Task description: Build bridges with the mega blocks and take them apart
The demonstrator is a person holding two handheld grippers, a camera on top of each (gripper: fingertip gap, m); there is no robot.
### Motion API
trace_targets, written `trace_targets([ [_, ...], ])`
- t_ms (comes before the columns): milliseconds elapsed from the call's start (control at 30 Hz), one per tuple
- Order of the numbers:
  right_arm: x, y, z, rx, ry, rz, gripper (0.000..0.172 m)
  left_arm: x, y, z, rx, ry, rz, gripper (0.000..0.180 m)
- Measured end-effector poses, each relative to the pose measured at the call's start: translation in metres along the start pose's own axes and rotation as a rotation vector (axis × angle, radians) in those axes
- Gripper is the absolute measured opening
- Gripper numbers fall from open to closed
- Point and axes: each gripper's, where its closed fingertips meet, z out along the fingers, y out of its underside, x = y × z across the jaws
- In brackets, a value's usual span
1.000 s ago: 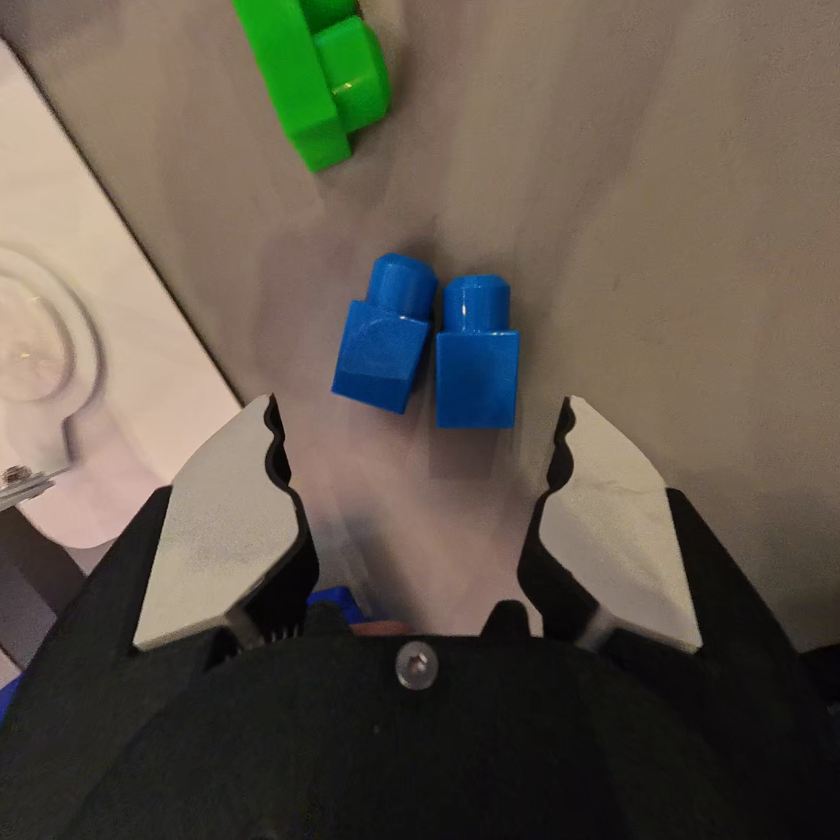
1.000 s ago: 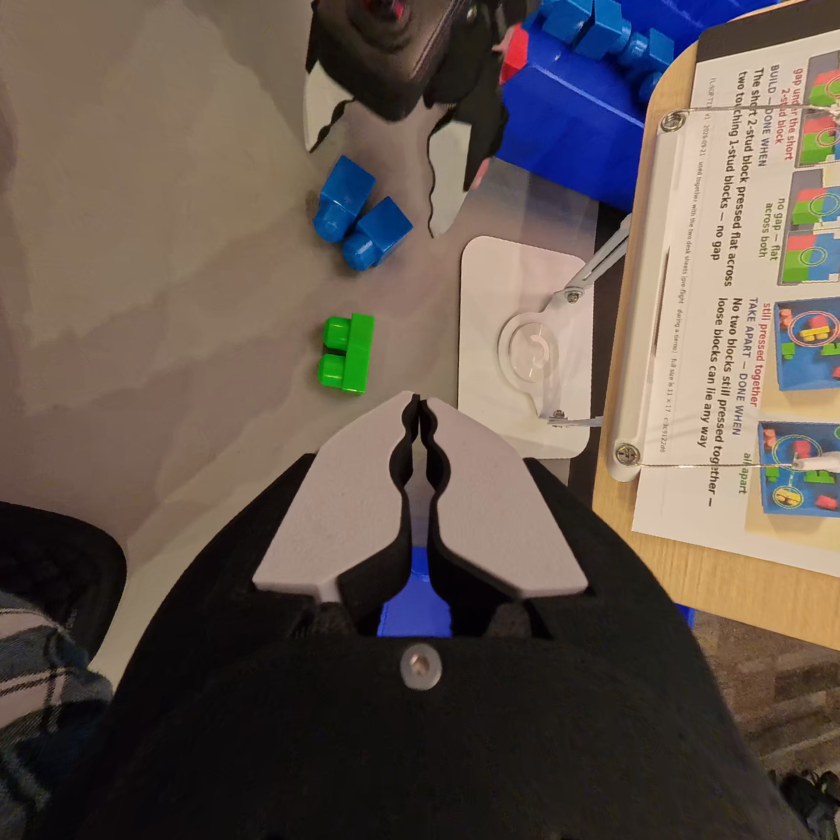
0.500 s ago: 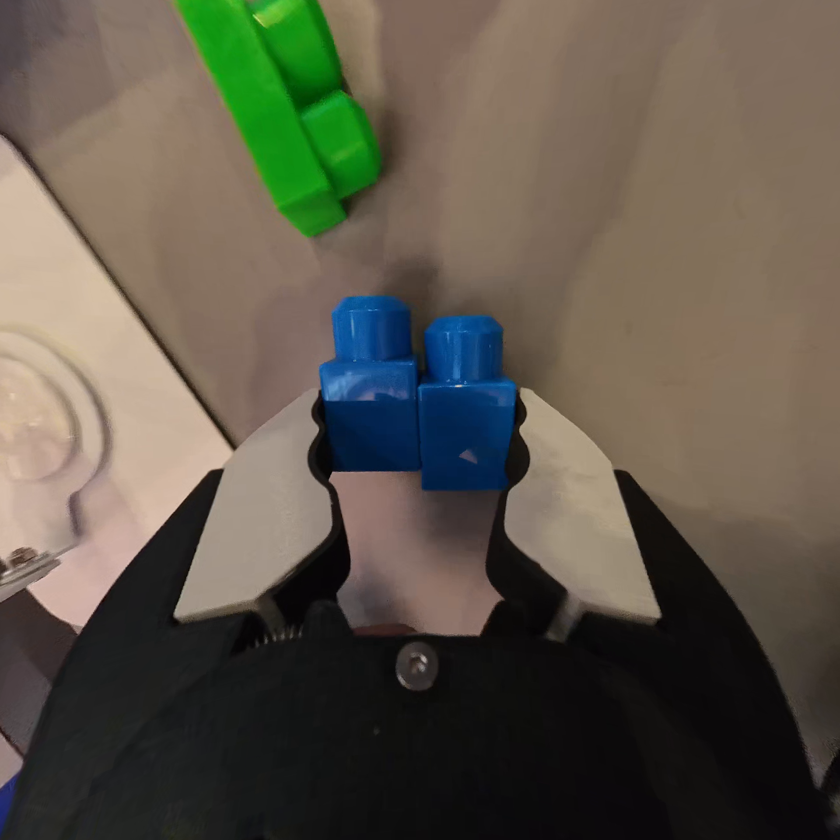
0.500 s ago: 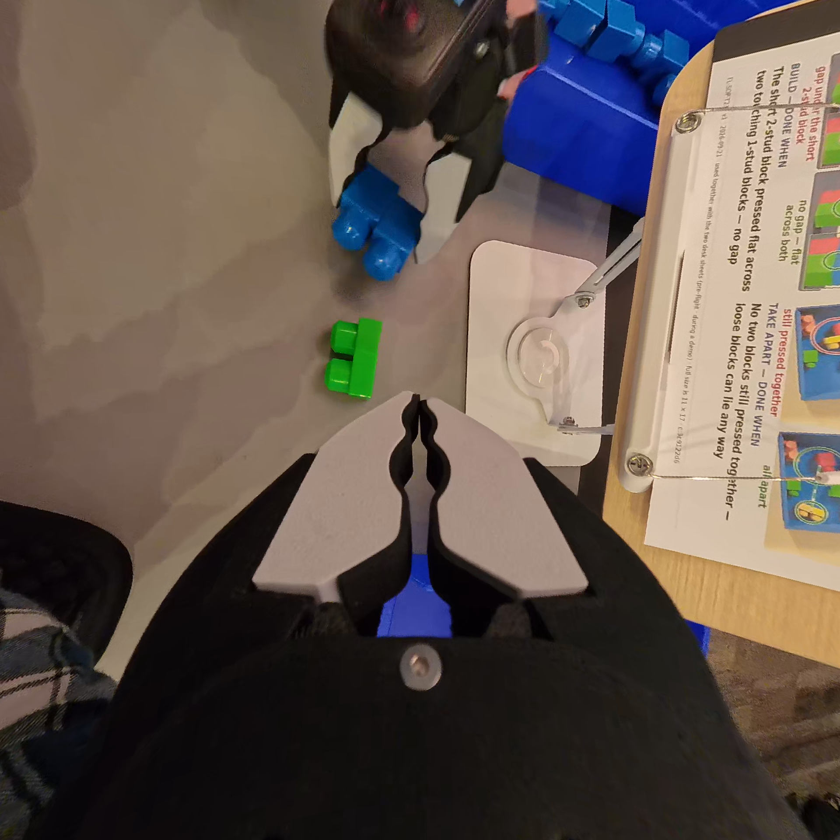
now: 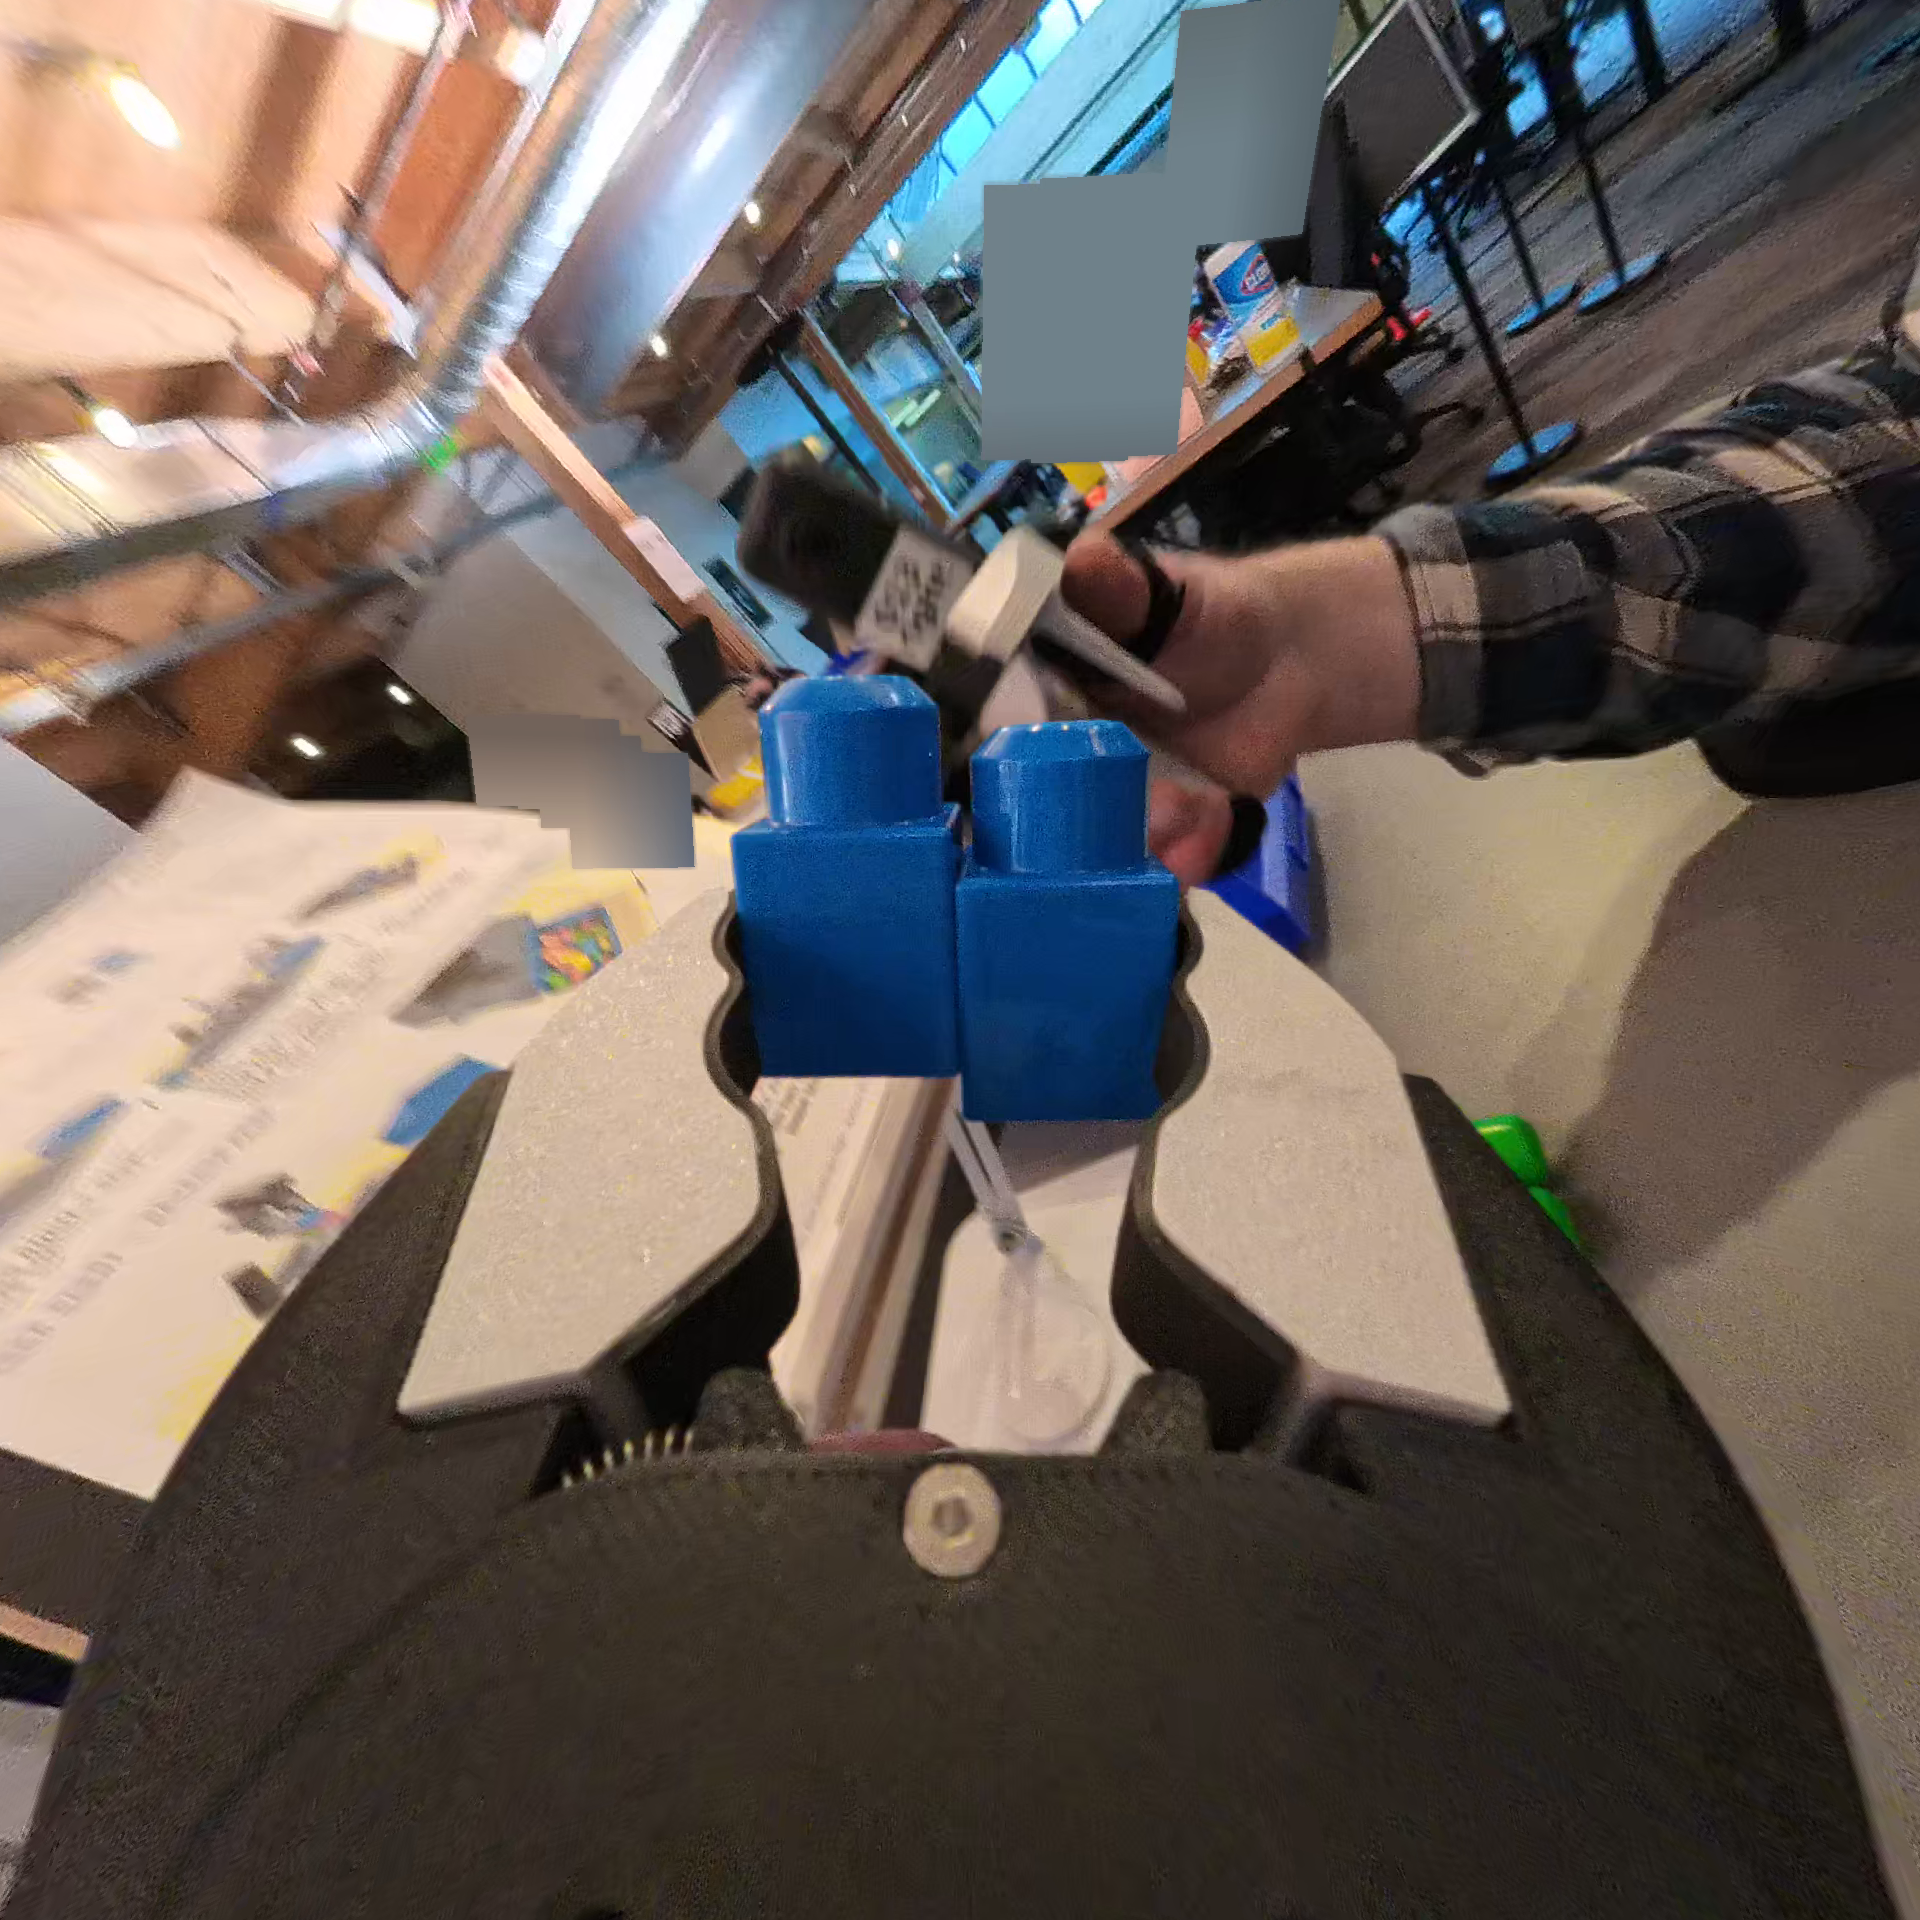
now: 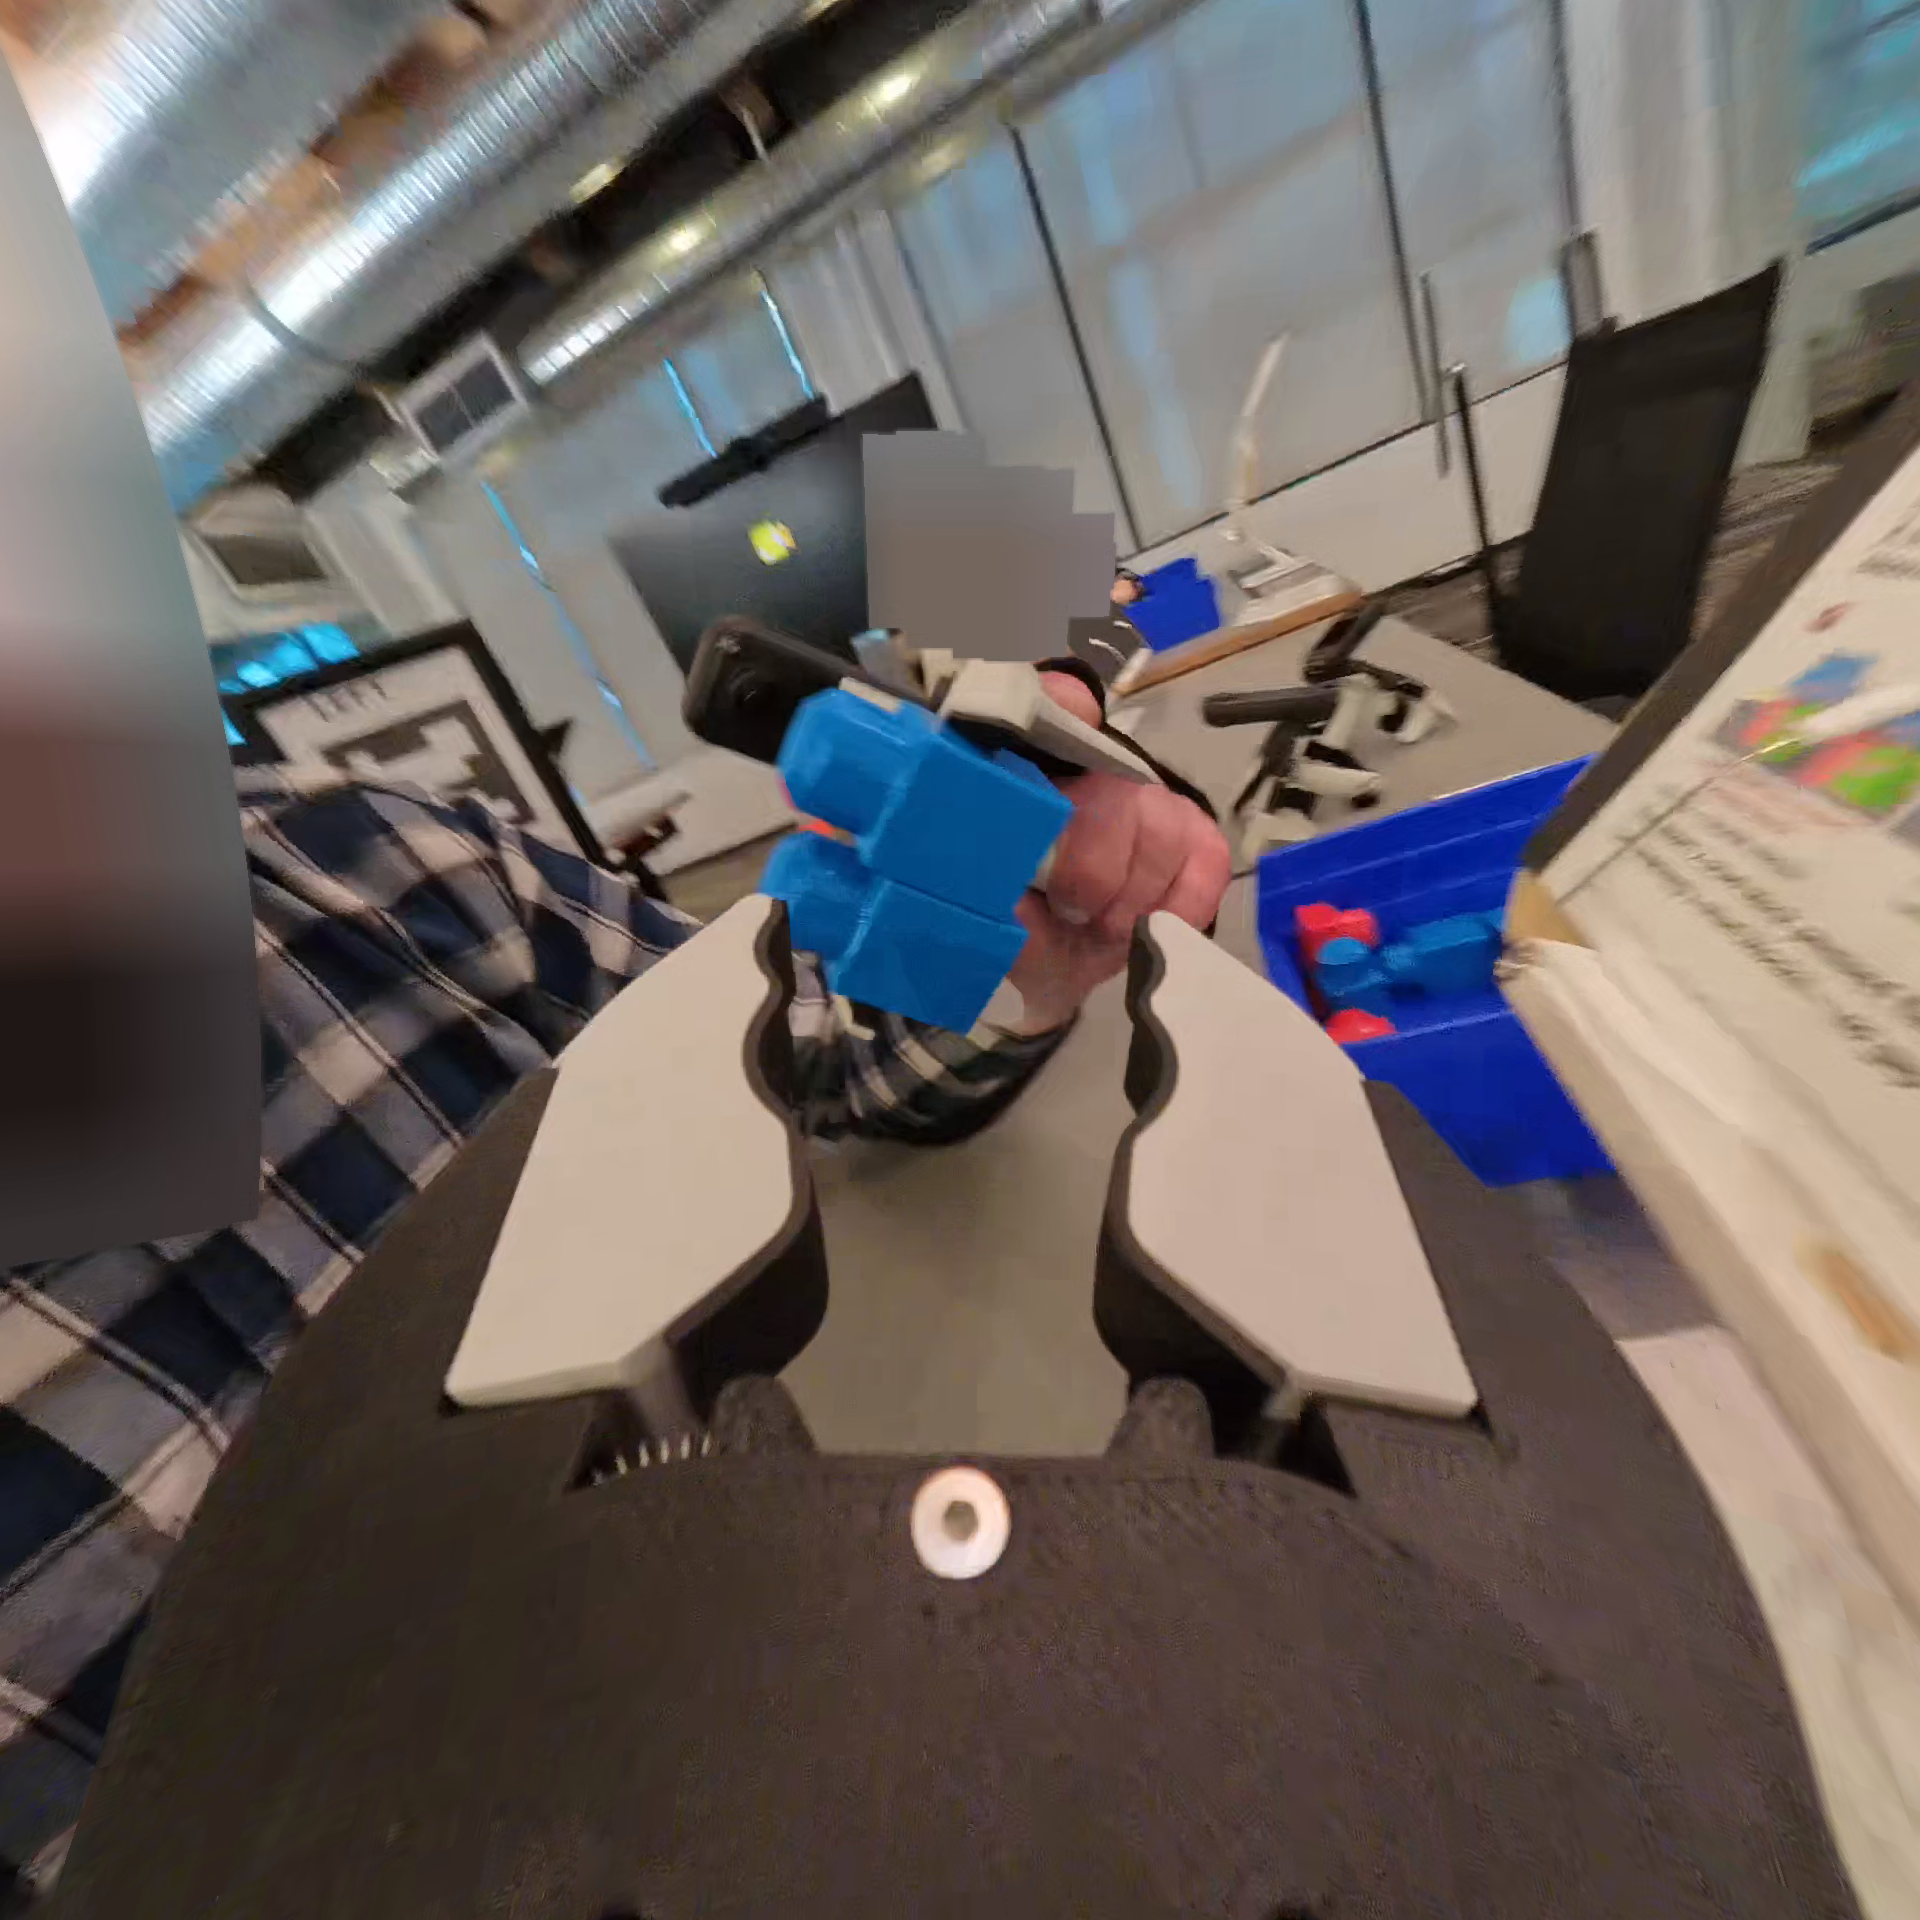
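We see the left gripper (image 5: pixel 956 997) clamped on two blue blocks (image 5: pixel 951 935) side by side, raised off the tabletop (image 5: pixel 1558 935); right gripper (image 6: pixel 951 966) jaws wide apart, holding nothing.

Each gripper (image 5: pixel 956 997) has a black textured body, pale grey wavy-edged fingers (image 5: pixel 613 1143) and a silver screw (image 5: pixel 951 1519). The person's sleeve (image 5: pixel 1662 582) is dark-and-white plaid.

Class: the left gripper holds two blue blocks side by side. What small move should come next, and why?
Probably set the two blue blocks down upright, touching. The left gripper pinches them in the air, the right gripper is open with nothing in it, and the green block lies unplaced.
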Motion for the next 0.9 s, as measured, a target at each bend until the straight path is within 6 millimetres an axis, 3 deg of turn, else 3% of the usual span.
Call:
trace_targets([
  [100,-0.013,0.008,0.019,0.042,-0.163,0.097,0.064,0.004,-0.017,0.002,0.007,-0.049,0.11,0.074],
  [233,-0.03,0.019,0.036,0.017,-0.27,0.144,0.061,0.015,-0.014,0.01,-0.05,-0.068,0.249,0.074],
  [367,-0.04,0.013,0.033,0.053,-0.348,0.141,0.041,0.018,-0.024,0.008,-0.006,-0.08,0.275,0.075],
  [733,-0.039,0.012,0.034,0.047,-0.286,0.084,0.04,0.015,-0.024,0.007,-0.029,-0.114,0.307,0.074],
  [900,-0.047,0.01,0.036,0.073,-0.364,0.137,0.04,0.017,-0.033,0.006,0.015,-0.112,0.292,0.074],
])
